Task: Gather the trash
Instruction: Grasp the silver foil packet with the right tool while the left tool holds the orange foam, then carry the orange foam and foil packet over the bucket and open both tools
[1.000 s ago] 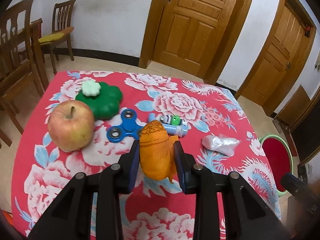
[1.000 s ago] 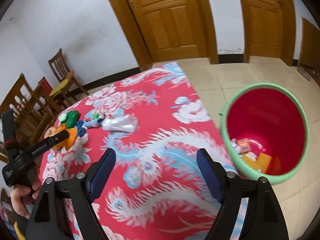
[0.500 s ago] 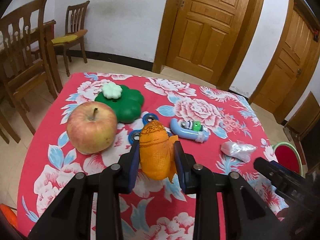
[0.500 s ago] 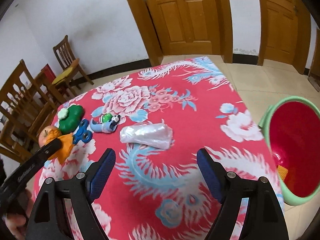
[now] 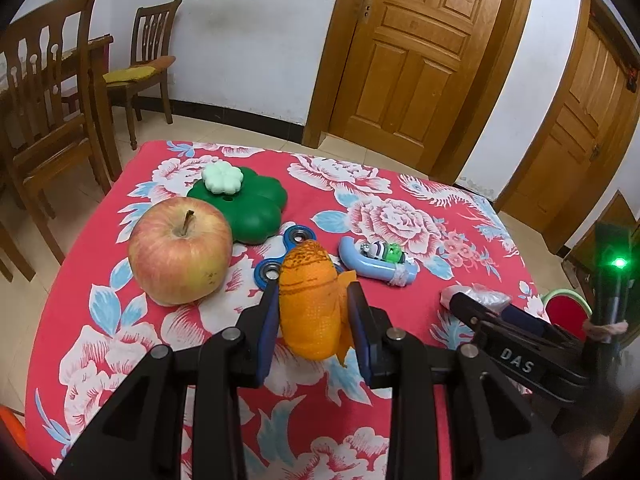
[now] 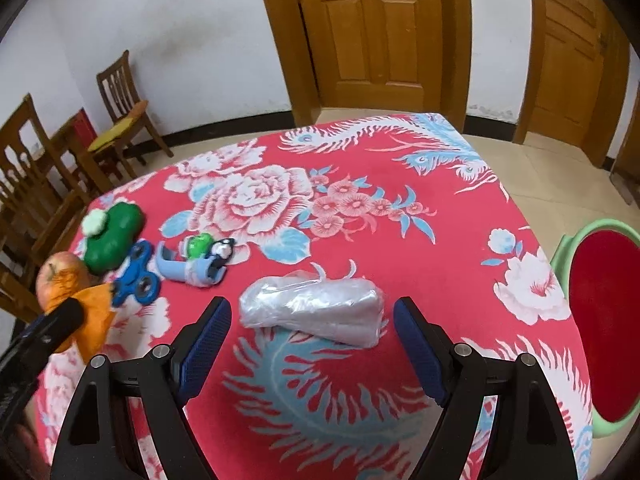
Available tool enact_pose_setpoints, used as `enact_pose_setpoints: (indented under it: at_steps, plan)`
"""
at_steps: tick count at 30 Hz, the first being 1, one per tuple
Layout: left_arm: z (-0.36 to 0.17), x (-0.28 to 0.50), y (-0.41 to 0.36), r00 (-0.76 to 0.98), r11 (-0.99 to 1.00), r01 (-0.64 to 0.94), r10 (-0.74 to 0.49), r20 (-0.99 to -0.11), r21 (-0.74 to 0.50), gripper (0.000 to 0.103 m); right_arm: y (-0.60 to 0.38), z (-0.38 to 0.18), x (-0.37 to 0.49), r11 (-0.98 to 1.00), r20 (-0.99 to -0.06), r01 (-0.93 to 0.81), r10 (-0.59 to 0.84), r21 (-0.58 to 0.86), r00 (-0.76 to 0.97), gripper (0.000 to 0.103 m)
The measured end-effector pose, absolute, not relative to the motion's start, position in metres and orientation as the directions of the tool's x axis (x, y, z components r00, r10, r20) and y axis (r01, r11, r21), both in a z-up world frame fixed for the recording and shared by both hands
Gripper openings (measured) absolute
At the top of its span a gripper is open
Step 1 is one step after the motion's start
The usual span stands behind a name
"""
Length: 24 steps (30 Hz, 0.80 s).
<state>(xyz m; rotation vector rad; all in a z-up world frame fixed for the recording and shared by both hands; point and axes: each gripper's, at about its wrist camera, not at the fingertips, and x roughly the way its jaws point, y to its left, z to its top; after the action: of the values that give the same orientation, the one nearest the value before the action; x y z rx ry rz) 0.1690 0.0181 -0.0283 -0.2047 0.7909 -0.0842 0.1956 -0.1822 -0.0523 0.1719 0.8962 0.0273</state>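
My left gripper (image 5: 314, 304) is shut on a piece of orange peel (image 5: 310, 304), held above the red flowered tablecloth (image 5: 120, 328). In the right wrist view the same peel (image 6: 80, 312) shows at the far left with the left gripper's finger across it. My right gripper (image 6: 312, 312) stands open, its blue pads on either side of a crumpled clear plastic bag (image 6: 316, 312) lying on the cloth, not touching it. The bag (image 5: 480, 296) is partly hidden behind the right gripper in the left wrist view. A green bin with a red inside (image 6: 600, 312) stands on the floor to the right of the table.
An apple (image 5: 180, 252), a green clover-shaped toy (image 5: 248, 208), a blue fidget spinner (image 6: 138, 276) and a light blue toy (image 5: 376, 264) lie on the table's left part. Wooden chairs (image 5: 44, 120) stand to the left, wooden doors (image 5: 416, 52) behind.
My right gripper swung left from the bin over the table and came down around the plastic bag. The left gripper kept its hold on the peel and barely moved.
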Motion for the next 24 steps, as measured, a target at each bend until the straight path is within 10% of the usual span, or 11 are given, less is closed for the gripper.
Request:
enact_pose_setpoints:
  at_steps: [24]
  plan:
    - [-0.019, 0.150, 0.002, 0.696, 0.974, 0.042, -0.189, -0.693, -0.224, 0.033, -0.206, -0.028, 0.144, 0.966, -0.731, 0.031, 0.172, 0.256, 0.661, 0.074]
